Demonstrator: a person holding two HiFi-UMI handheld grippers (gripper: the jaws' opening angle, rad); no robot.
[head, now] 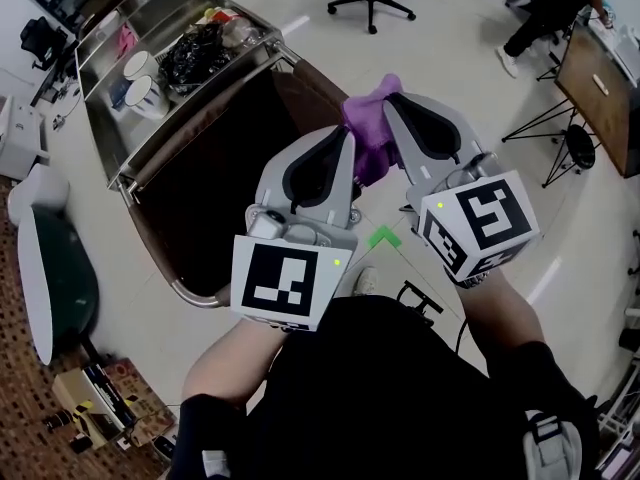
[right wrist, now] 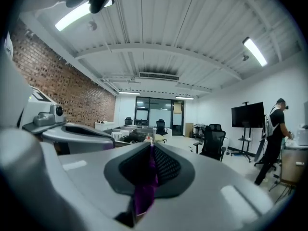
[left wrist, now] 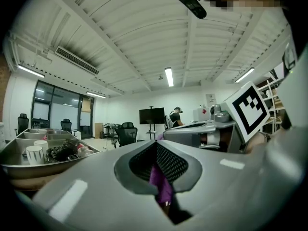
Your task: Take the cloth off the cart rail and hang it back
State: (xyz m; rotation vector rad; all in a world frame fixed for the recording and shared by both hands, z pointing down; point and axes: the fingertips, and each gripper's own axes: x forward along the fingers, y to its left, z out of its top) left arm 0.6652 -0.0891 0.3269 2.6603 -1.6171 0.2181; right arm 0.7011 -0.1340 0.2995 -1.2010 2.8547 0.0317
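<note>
Pinching cloth (head: 371, 133), both tongs (head: 345, 144) (head: 394, 109) level

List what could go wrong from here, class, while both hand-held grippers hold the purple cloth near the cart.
1. The left hand-held gripper and the right hand-held gripper each pinch only a thin fold of the cloth; it could slip out and drop to the floor.
2. The cloth is bunched between them, so it might hang lopsided on the rail and slide off.
3. Cups stand on the cart just beyond the rail; reaching too far might knock them.
</note>
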